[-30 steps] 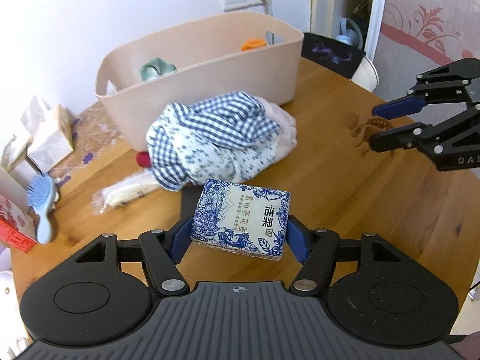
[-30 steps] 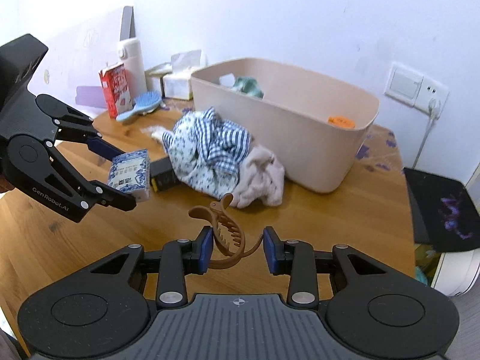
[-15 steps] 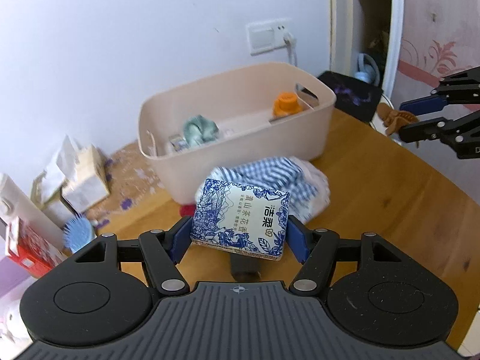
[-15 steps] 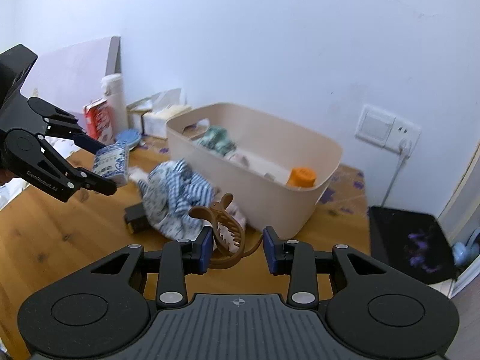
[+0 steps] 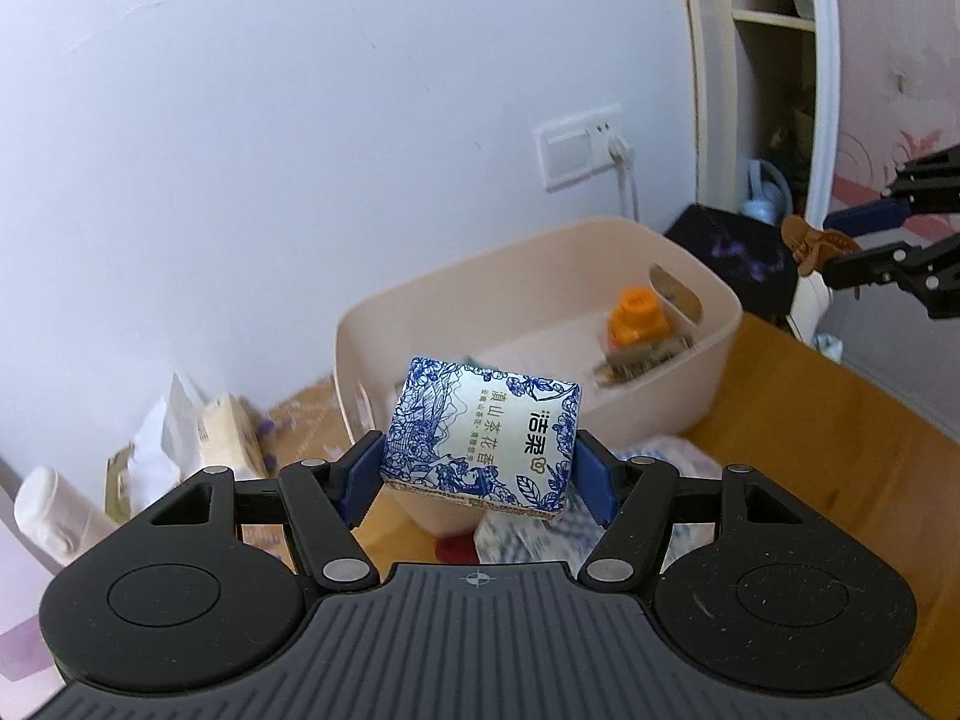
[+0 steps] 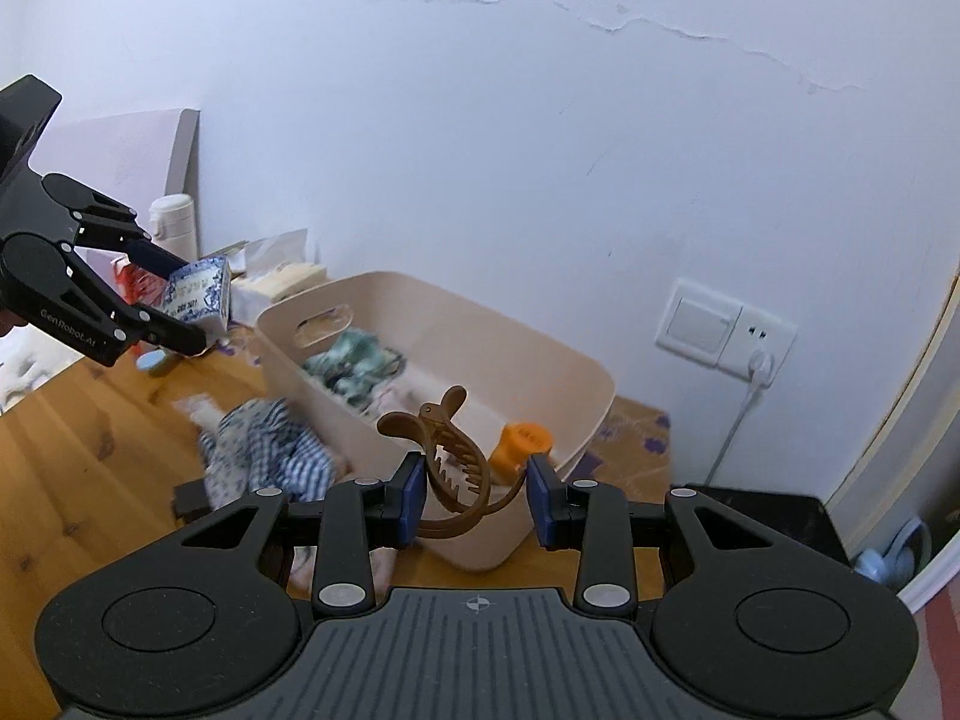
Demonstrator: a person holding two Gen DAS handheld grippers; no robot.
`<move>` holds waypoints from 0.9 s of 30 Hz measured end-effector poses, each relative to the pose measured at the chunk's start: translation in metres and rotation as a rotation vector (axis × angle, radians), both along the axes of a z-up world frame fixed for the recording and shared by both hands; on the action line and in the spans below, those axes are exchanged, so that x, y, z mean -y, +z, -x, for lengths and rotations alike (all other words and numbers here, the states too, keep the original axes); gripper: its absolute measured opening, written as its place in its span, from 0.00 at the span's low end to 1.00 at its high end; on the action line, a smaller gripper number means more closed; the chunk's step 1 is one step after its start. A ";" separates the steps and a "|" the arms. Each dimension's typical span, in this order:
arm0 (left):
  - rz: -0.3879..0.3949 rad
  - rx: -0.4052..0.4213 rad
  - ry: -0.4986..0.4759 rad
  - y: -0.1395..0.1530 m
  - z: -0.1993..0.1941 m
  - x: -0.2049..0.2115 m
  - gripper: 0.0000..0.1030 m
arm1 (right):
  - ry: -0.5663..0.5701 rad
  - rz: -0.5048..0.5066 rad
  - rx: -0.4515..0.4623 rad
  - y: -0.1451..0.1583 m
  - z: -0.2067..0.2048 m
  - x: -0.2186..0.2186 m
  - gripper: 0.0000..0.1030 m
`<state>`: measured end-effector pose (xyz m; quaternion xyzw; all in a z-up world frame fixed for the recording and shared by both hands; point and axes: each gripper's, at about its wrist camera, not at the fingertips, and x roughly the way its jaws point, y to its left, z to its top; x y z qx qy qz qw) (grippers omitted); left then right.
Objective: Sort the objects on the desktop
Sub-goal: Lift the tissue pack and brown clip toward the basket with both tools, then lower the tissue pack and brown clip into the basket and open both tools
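My left gripper (image 5: 480, 468) is shut on a blue-and-white tissue pack (image 5: 480, 435), held high in front of the beige bin (image 5: 714, 348). It also shows in the right wrist view (image 6: 180, 312) with the pack (image 6: 198, 291). My right gripper (image 6: 477, 495) is shut on a brown hair claw clip (image 6: 450, 462), held above the near rim of the bin (image 6: 576, 402). From the left wrist view the right gripper (image 5: 852, 240) and clip (image 5: 810, 243) are at the far right. The bin holds an orange-capped bottle (image 5: 636, 315) and a green cloth (image 6: 351, 363).
A pile of blue checked clothes (image 6: 270, 450) lies on the wooden table (image 6: 90, 432) beside the bin. Tissue boxes (image 5: 198, 438), a white bottle (image 5: 48, 510) and a red carton (image 6: 135, 282) stand by the wall. A black pad (image 5: 738, 246) lies at the table's right end.
Both grippers have risen higher above the table with their objects. The bin's inside shows more from above.
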<state>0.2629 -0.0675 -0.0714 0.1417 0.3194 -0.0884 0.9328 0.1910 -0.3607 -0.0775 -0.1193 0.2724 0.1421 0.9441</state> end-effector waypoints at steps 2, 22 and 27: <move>-0.007 0.013 0.003 0.003 -0.008 0.001 0.65 | -0.002 0.006 0.009 0.002 -0.008 0.000 0.32; -0.049 0.025 0.041 -0.011 -0.114 0.023 0.65 | -0.035 0.017 0.020 -0.008 -0.094 0.019 0.32; -0.043 -0.011 0.074 -0.028 -0.135 0.028 0.65 | -0.019 0.021 0.005 -0.016 -0.114 0.013 0.33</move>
